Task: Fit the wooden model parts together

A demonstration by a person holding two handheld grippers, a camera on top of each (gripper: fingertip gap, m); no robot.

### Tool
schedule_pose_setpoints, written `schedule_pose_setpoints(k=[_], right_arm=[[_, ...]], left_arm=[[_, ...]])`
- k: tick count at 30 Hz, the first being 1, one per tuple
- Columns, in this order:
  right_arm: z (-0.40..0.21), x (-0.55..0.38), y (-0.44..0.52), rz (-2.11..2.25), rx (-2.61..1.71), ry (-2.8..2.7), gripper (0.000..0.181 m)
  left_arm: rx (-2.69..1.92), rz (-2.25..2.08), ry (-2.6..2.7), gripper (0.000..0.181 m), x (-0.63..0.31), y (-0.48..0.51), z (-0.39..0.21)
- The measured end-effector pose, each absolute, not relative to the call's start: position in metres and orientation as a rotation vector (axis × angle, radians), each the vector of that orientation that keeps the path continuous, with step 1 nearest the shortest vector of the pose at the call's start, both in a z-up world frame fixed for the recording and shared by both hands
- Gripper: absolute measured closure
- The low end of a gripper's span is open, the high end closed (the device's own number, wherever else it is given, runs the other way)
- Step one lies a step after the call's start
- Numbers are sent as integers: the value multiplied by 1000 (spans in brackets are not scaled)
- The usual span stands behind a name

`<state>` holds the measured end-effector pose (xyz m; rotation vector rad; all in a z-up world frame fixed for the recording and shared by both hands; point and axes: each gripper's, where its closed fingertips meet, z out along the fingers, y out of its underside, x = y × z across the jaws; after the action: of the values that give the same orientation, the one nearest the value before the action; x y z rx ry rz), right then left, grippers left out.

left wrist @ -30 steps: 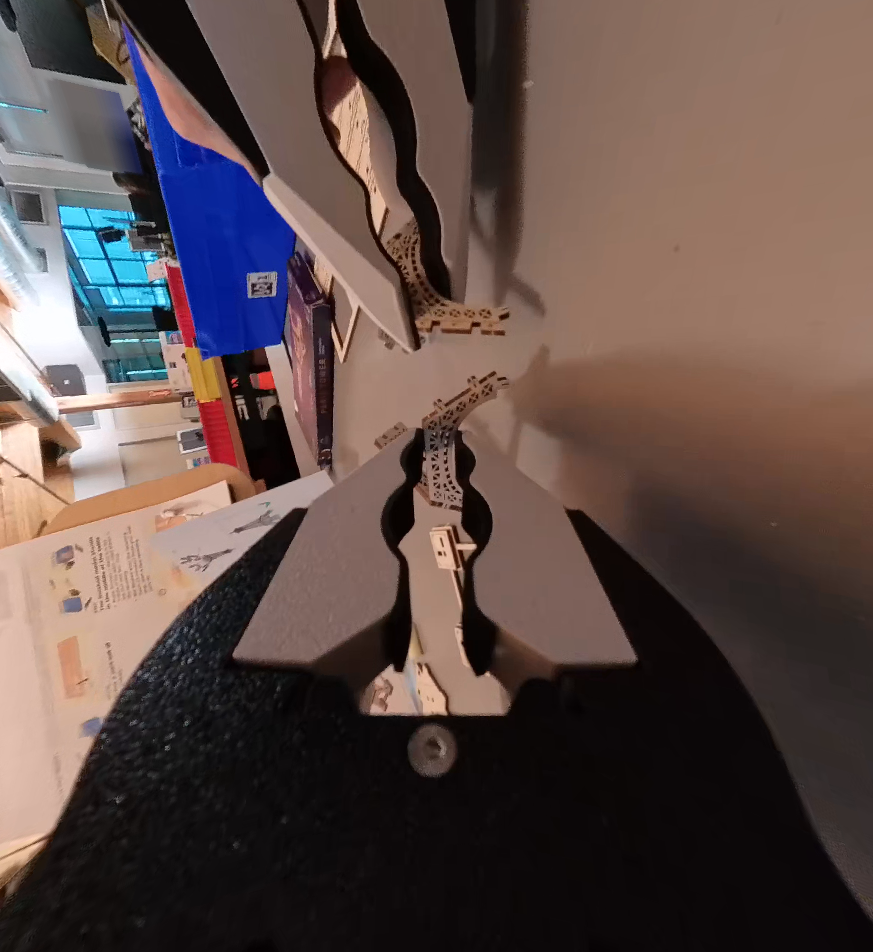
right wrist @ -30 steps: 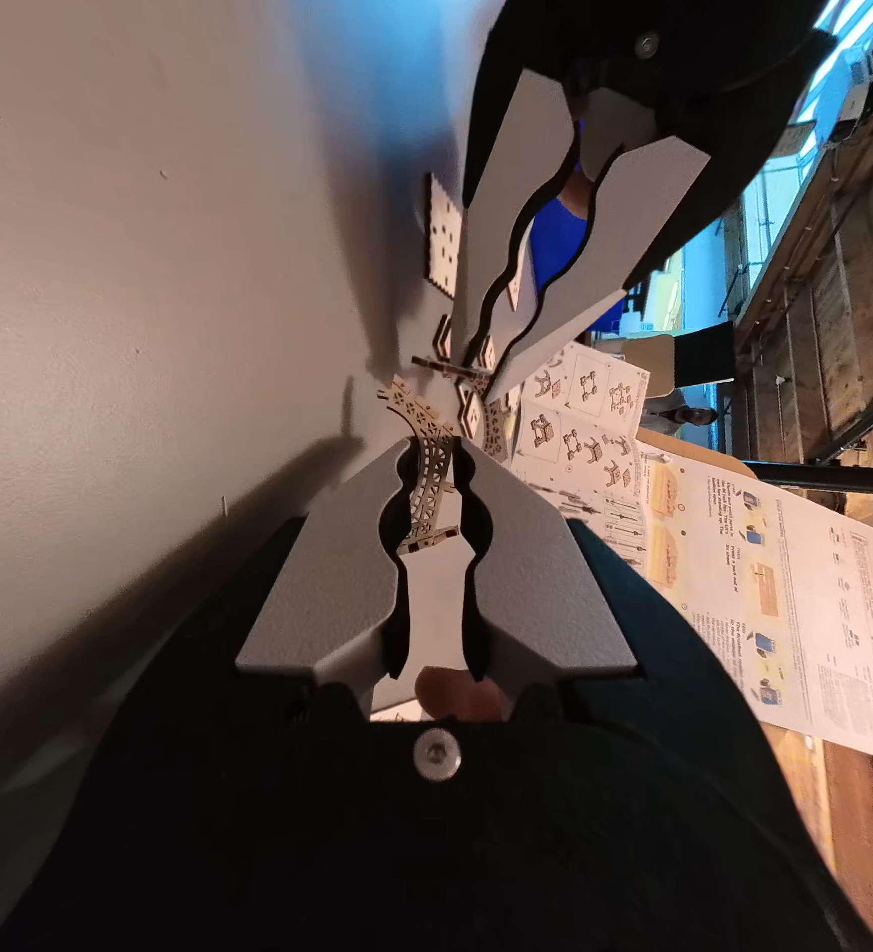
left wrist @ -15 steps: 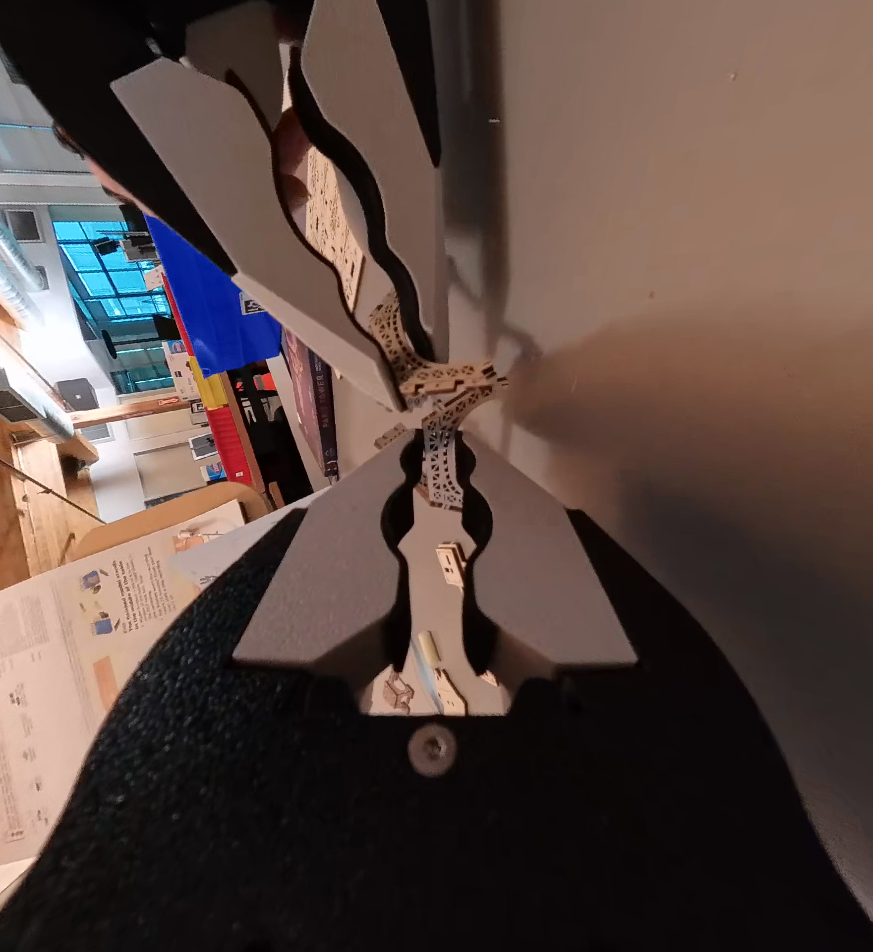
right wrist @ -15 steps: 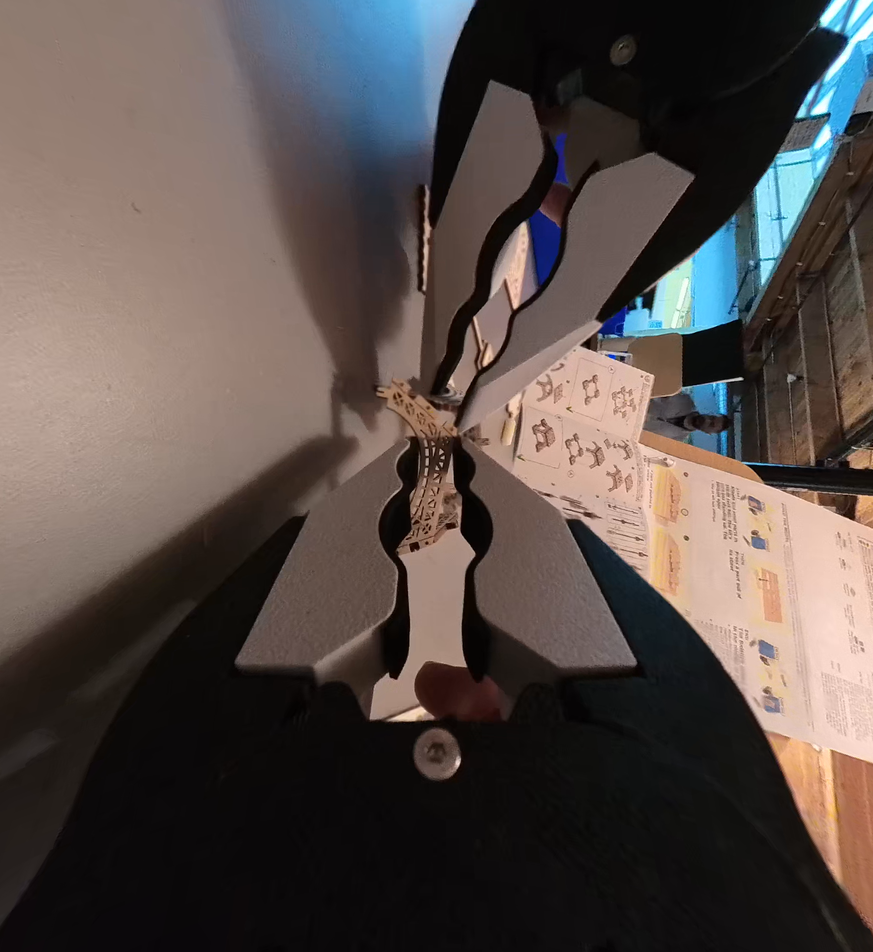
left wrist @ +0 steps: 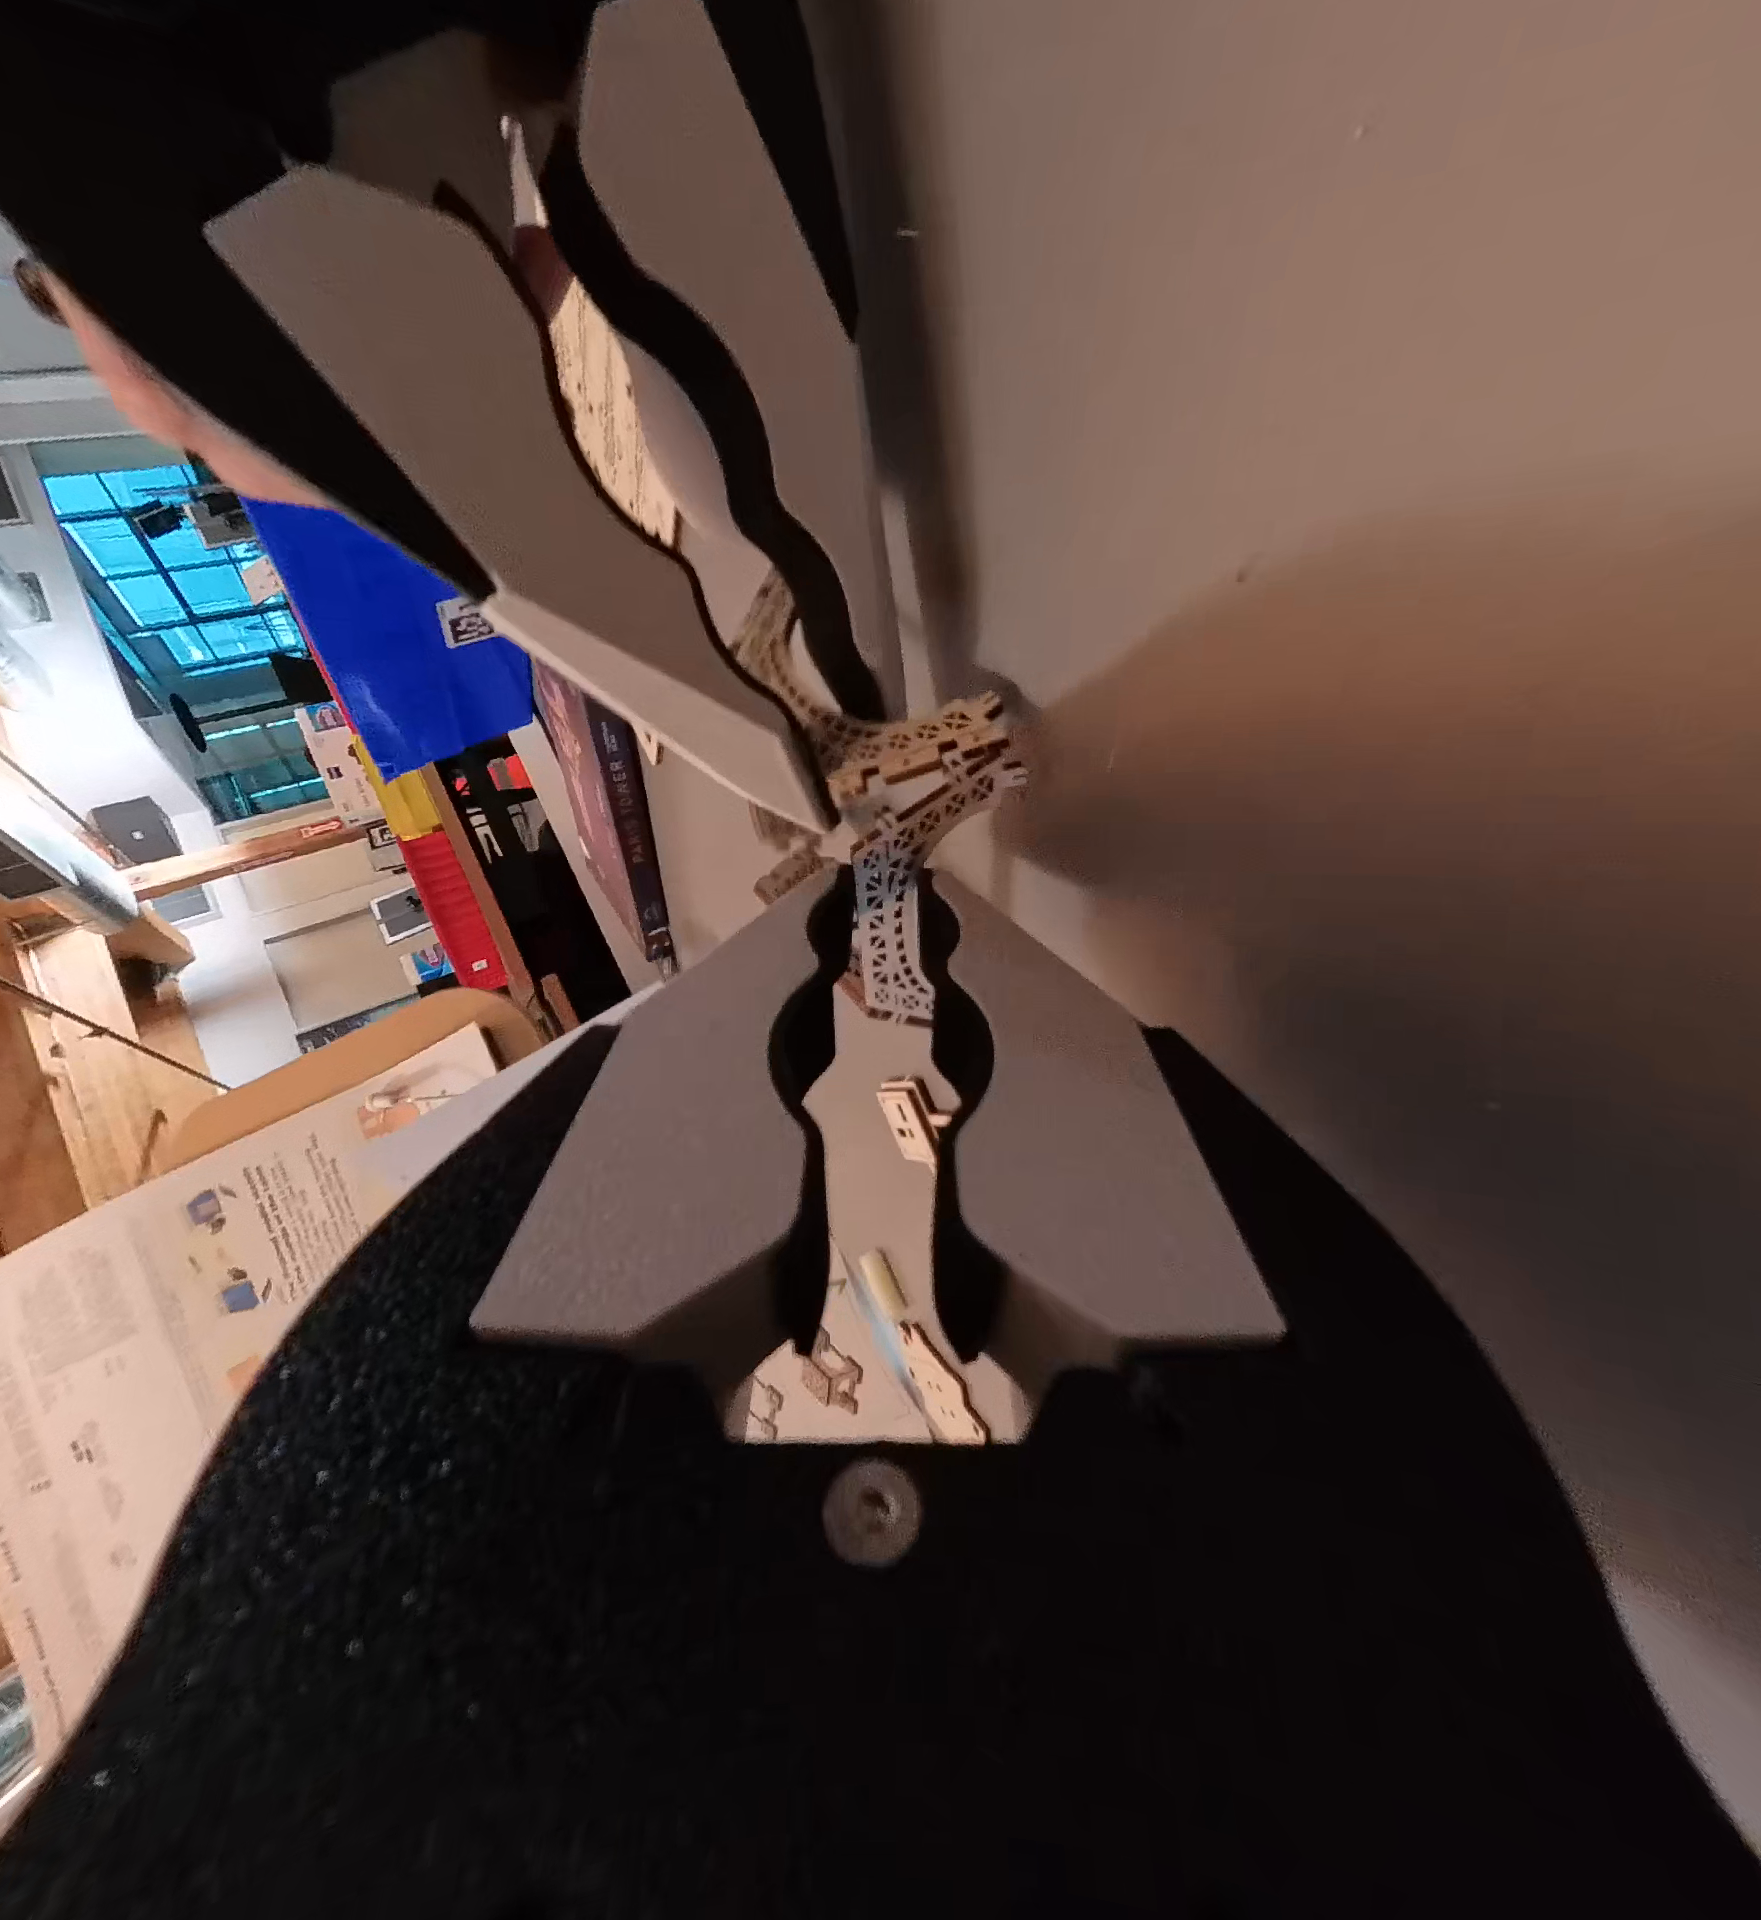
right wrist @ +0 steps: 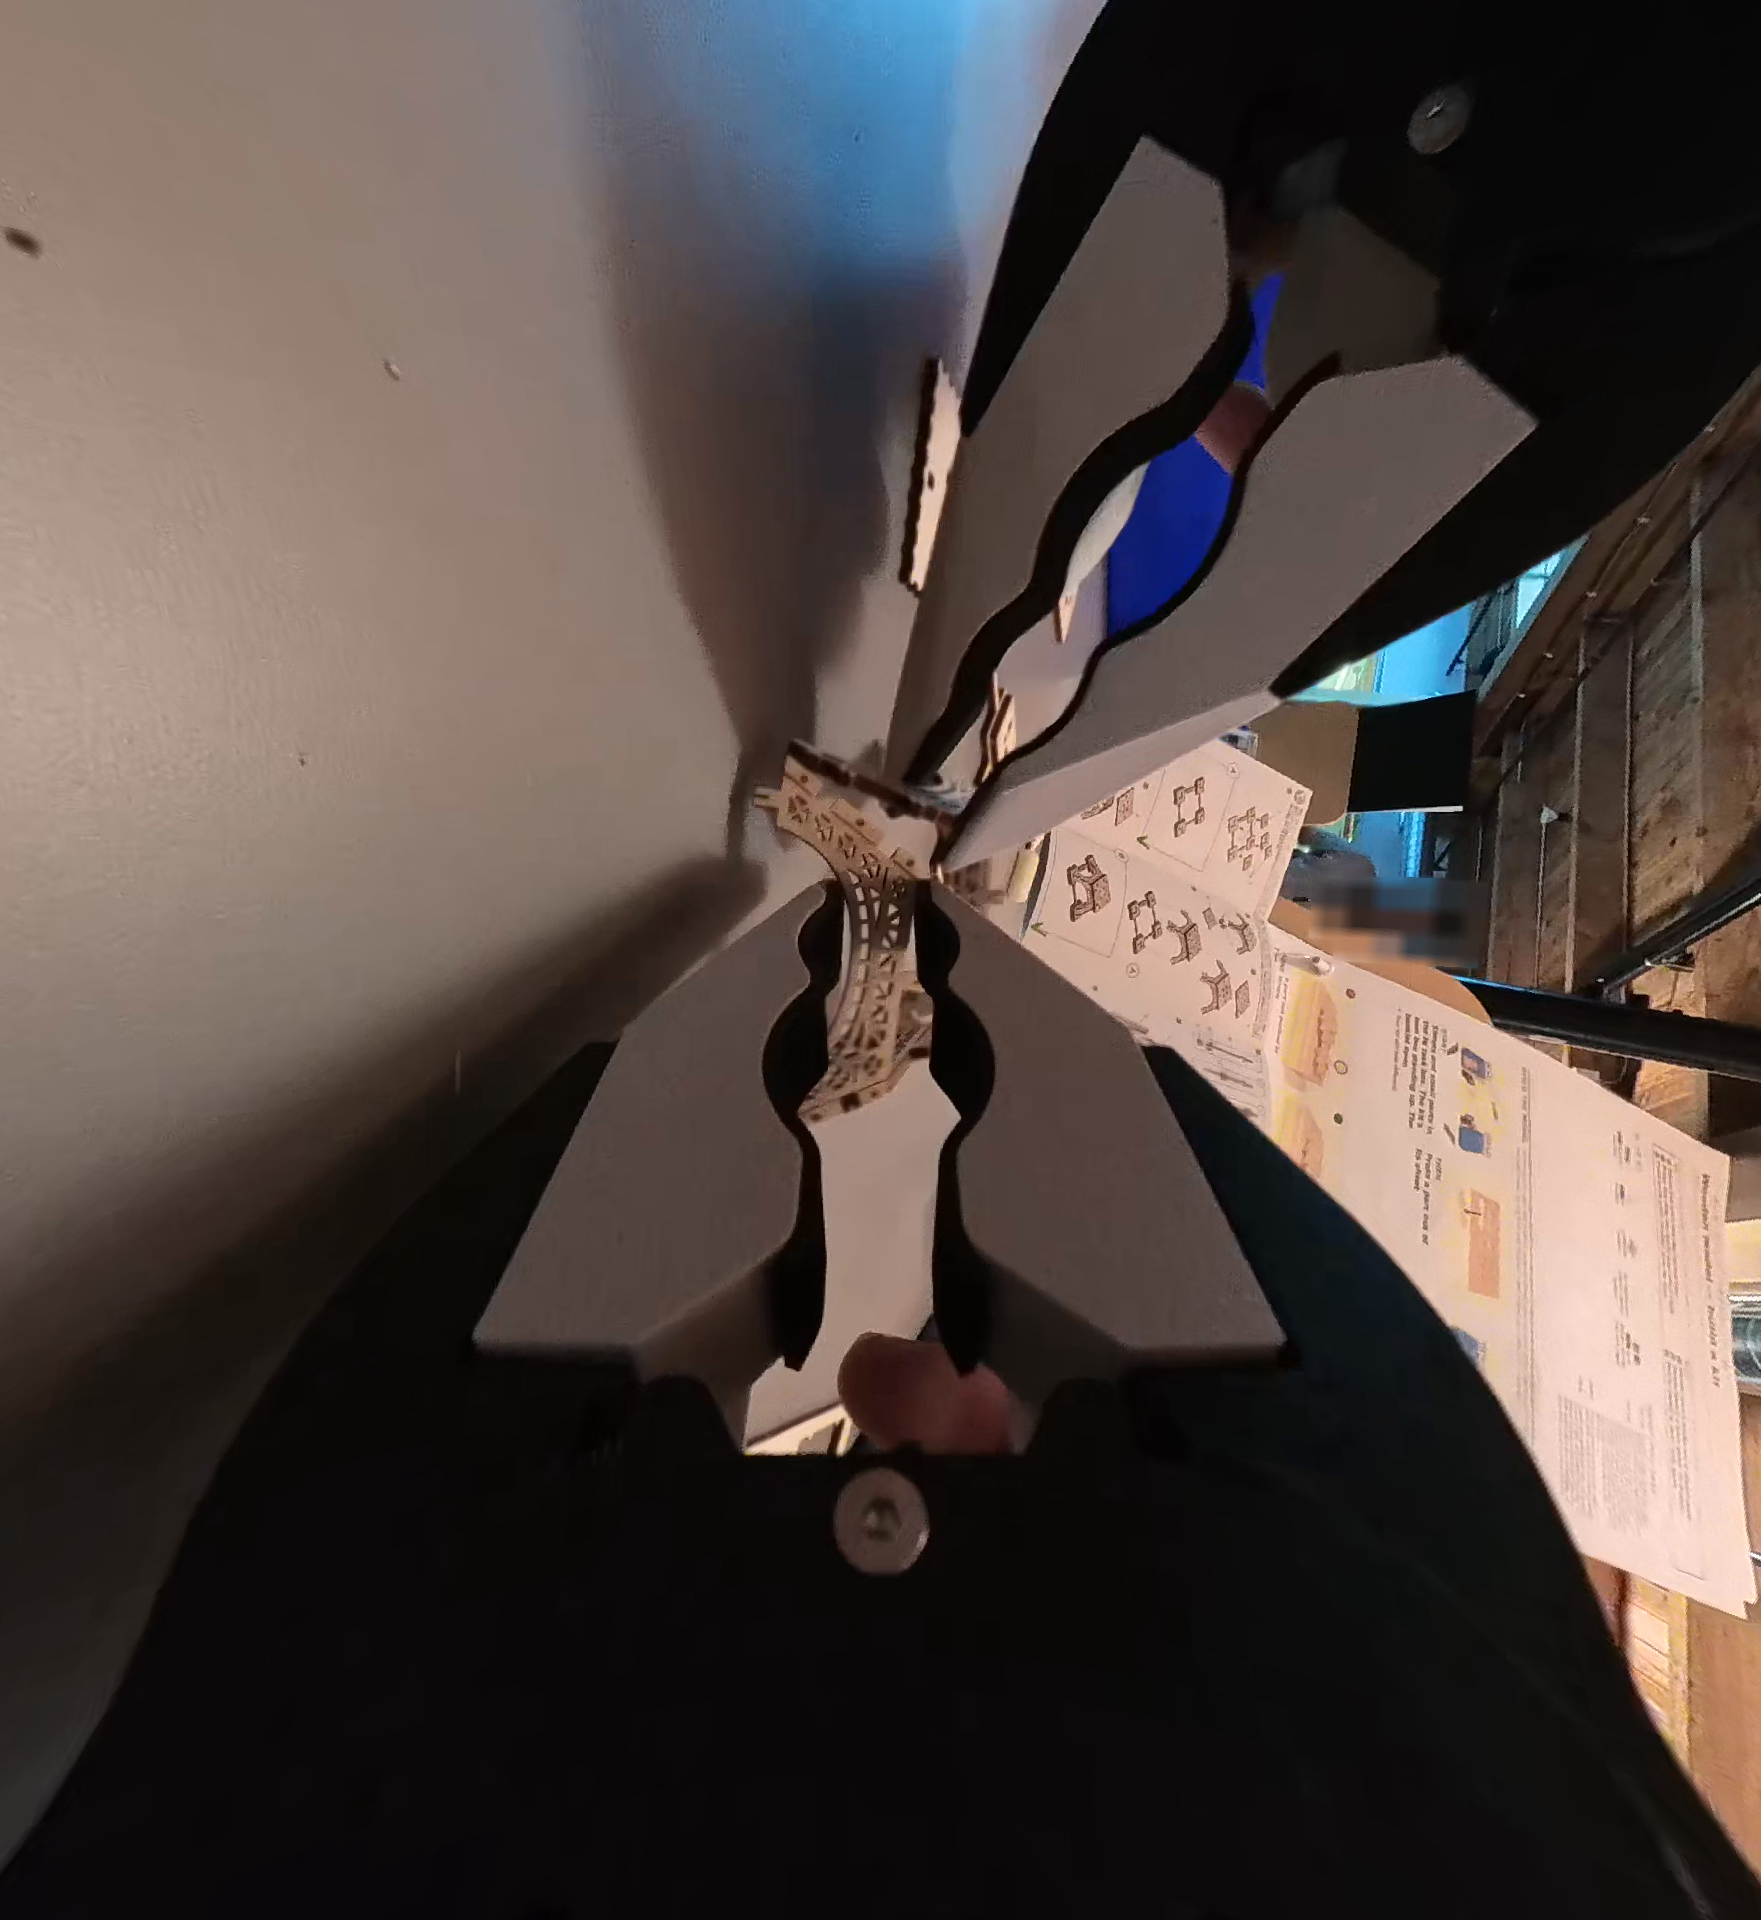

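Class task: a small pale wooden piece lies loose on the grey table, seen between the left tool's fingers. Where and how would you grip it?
Probably grip the small wooden piece across its two long edges, from above. It lies flat and narrow on the table, so only those thin edges offer opposing faces. The left tool is already shut on a lattice part.
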<state>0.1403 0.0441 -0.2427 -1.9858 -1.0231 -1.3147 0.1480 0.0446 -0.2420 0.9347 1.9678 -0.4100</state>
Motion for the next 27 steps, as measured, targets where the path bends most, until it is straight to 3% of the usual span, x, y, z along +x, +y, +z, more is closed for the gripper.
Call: schedule_pose_setpoints(k=[20,27], right_arm=[[-244,147,45,-1353,-1972,-950,167],[-244,146,46,-1366,-1951,-934,166]], left_arm=[[842,-412,1954,171,155,39,-245],[821,-426,1953,161,156,40,-249]])
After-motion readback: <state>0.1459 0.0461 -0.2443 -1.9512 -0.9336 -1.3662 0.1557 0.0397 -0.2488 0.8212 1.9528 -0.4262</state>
